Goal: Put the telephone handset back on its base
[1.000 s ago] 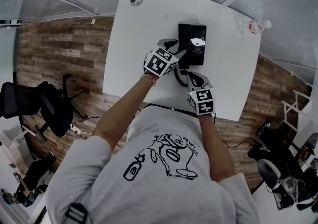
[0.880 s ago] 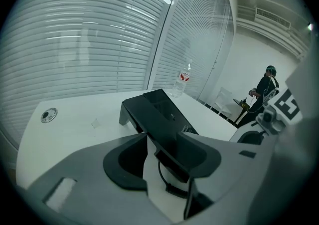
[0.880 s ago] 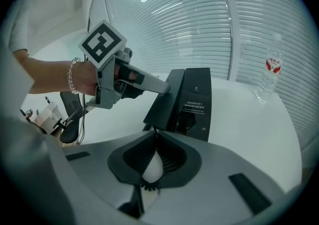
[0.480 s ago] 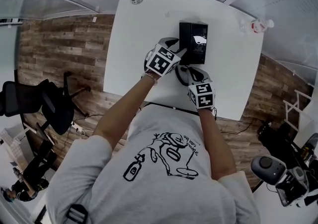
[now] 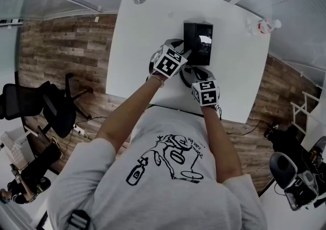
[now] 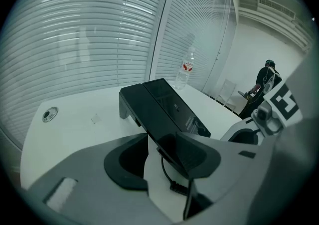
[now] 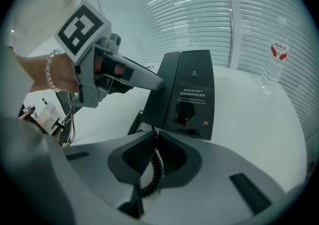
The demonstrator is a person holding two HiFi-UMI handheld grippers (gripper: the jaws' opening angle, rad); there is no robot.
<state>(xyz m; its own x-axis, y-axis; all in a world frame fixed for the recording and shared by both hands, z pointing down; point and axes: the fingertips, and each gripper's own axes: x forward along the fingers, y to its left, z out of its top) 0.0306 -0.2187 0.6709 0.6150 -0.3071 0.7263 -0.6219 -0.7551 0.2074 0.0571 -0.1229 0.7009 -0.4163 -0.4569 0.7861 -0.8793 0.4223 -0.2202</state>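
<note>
The black telephone base [image 5: 205, 45] stands mid-table, and the handset [image 5: 188, 40] lies along its left side. My left gripper [image 5: 183, 56] is at the phone's near left end. In the left gripper view its jaws [image 6: 157, 156] are closing around the phone's near corner [image 6: 174, 144] and the thin cord [image 6: 167, 171], with table showing in the gap. My right gripper [image 5: 191, 76] sits just in front of the phone. In the right gripper view its jaws [image 7: 154, 156] are pinched on the coiled cord [image 7: 157, 169]. There the left gripper's fingers [image 7: 144, 78] touch the handset [image 7: 167, 87] beside the base [image 7: 195, 94].
The white table [image 5: 142, 35] carries a water bottle [image 5: 262, 26] at its far right corner and a round cable port [image 5: 139, 0] at the far left. Window blinds run behind the table. Office chairs stand on the wooden floor to the left.
My right gripper has moved forward, closer to the phone's near end. The left gripper has edged slightly toward the phone.
</note>
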